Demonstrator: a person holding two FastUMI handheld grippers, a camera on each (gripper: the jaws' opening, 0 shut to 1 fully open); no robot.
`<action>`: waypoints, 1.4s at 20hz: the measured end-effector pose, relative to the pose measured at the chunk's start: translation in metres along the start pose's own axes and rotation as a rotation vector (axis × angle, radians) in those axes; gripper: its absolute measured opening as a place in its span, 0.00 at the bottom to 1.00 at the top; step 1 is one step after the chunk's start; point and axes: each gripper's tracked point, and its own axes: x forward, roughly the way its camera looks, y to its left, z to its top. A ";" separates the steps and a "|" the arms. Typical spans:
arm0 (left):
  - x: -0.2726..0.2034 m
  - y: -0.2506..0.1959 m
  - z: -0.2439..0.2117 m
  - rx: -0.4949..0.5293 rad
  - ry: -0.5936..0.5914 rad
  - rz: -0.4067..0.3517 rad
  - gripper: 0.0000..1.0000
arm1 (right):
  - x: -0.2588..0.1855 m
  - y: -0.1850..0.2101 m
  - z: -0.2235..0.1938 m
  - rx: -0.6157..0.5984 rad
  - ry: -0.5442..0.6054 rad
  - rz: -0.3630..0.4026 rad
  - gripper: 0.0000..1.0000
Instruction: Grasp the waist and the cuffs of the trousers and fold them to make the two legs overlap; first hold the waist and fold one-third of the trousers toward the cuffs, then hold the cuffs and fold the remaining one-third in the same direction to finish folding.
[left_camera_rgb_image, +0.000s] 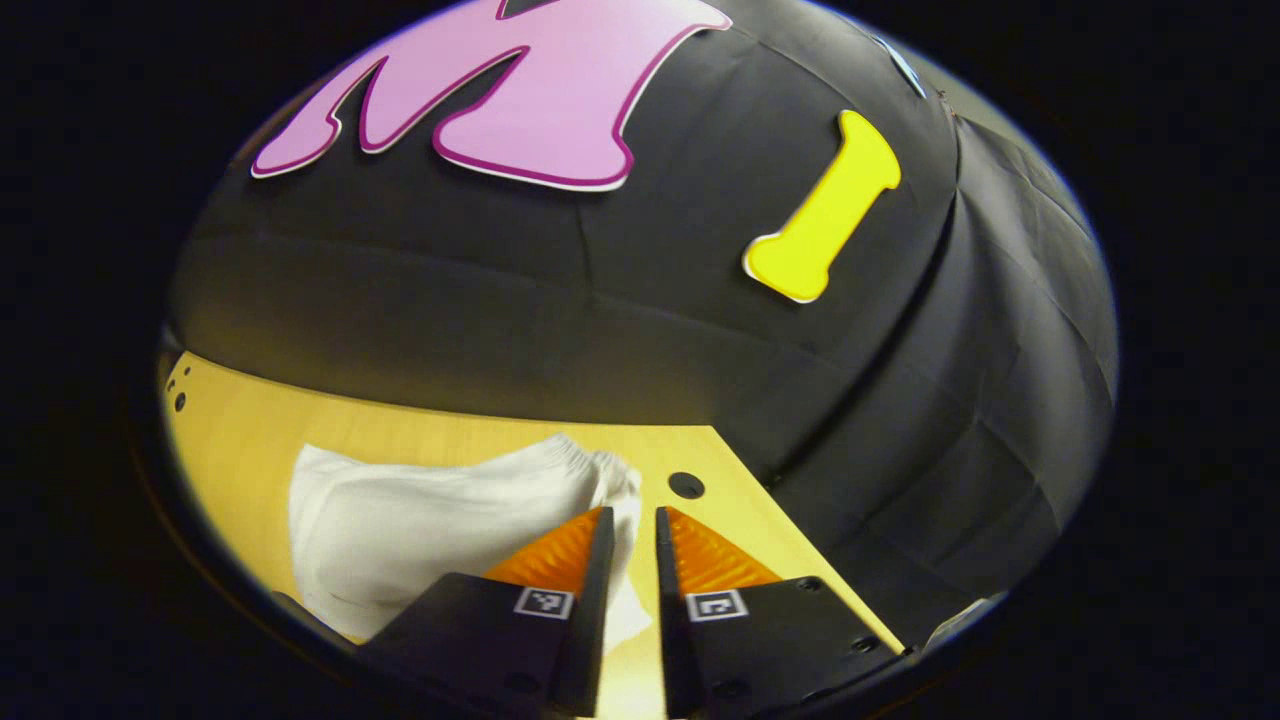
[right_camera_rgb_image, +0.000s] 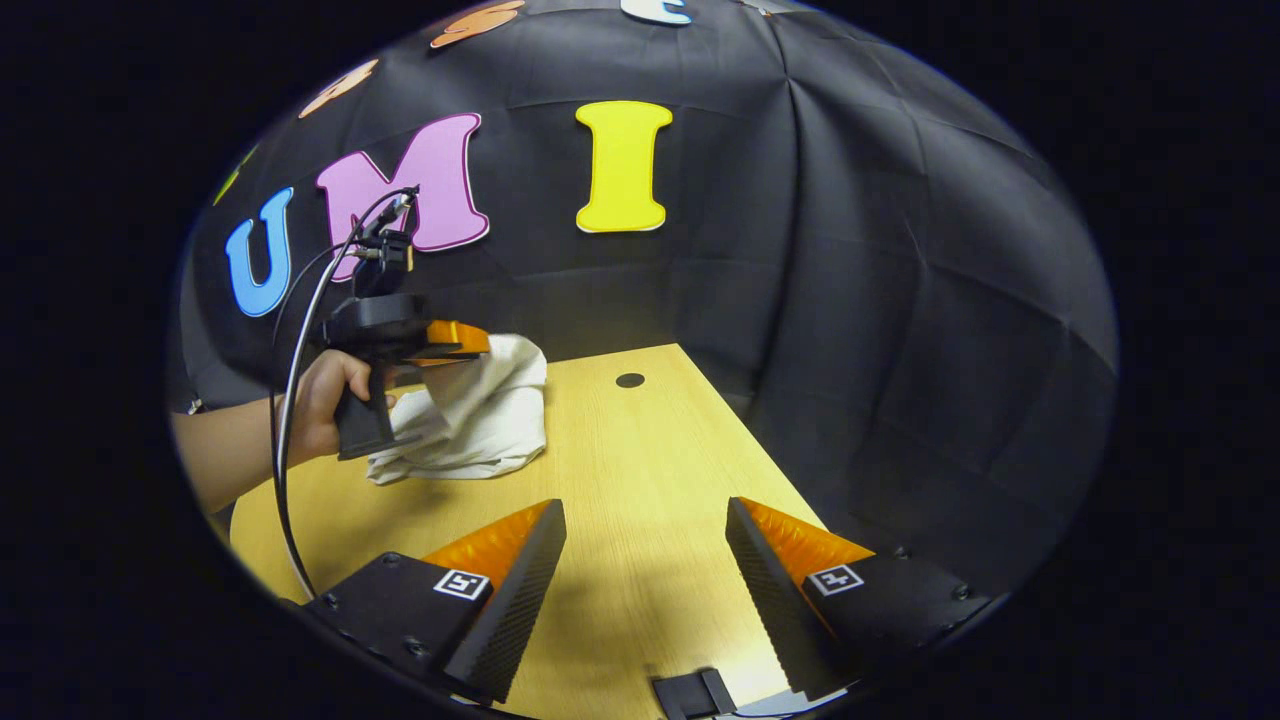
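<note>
The white trousers (left_camera_rgb_image: 430, 520) lie bunched on the wooden table (left_camera_rgb_image: 240, 440), with the elastic waist at the far right of the heap. My left gripper (left_camera_rgb_image: 630, 512) is shut on a fold of this cloth; a strip of white shows in the narrow gap between its fingers. In the right gripper view the trousers (right_camera_rgb_image: 490, 410) rise from the table (right_camera_rgb_image: 640, 460) up to the left gripper (right_camera_rgb_image: 470, 345), which a hand (right_camera_rgb_image: 320, 400) holds. My right gripper (right_camera_rgb_image: 645, 505) stands open above bare table, well to the right of the cloth, with nothing between its fingers.
A round hole (left_camera_rgb_image: 686, 485) in the tabletop sits just right of the trousers, the same hole (right_camera_rgb_image: 630, 380) near the far edge. The black cloth wall closes the table's back and right side. A cable (right_camera_rgb_image: 285, 420) hangs from the left gripper.
</note>
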 end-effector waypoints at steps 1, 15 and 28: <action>-0.007 -0.004 -0.001 0.010 0.006 -0.008 0.31 | -0.002 0.001 0.000 0.000 0.001 0.002 0.99; -0.250 0.063 0.015 0.147 -0.081 0.227 0.96 | -0.059 0.062 0.046 -0.027 -0.094 0.055 0.99; -0.539 0.099 -0.108 0.260 -0.140 0.415 0.95 | -0.185 0.145 -0.008 -0.136 -0.111 0.160 0.99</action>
